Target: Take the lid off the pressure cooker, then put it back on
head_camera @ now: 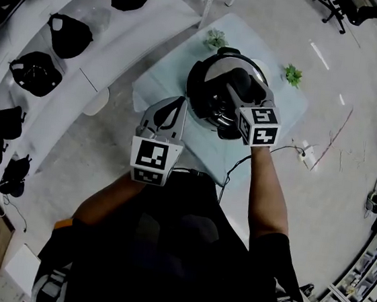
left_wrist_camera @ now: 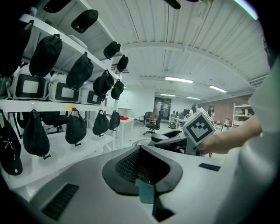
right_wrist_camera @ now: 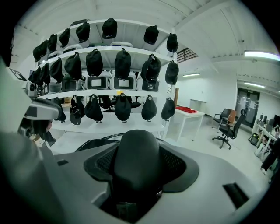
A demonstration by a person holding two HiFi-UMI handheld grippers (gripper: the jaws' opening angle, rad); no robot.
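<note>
Domed shiny-steel lid (head_camera: 214, 75), seated on the black pressure cooker (head_camera: 196, 99) on the far pale table (head_camera: 276, 126): black handle (right_wrist_camera: 133, 162) is clamped by the right gripper (head_camera: 238, 86), the left gripper (head_camera: 172, 108) is kept closed and empty at near left, and lift-off is judged pending.

White curved shelves (head_camera: 102, 49) hung with black caps (head_camera: 70, 35) fill the head view from nine to eleven o'clock. Pale floor (head_camera: 360, 65) surrounds the small counter (head_camera: 156, 86); an office chair (head_camera: 330, 7) sits at one o'clock.

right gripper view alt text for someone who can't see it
The right gripper has its jaws closed on the pressure cooker lid's rounded black handle, seen up close. Behind stand white shelves hung with black caps, and office chairs far right.
</note>
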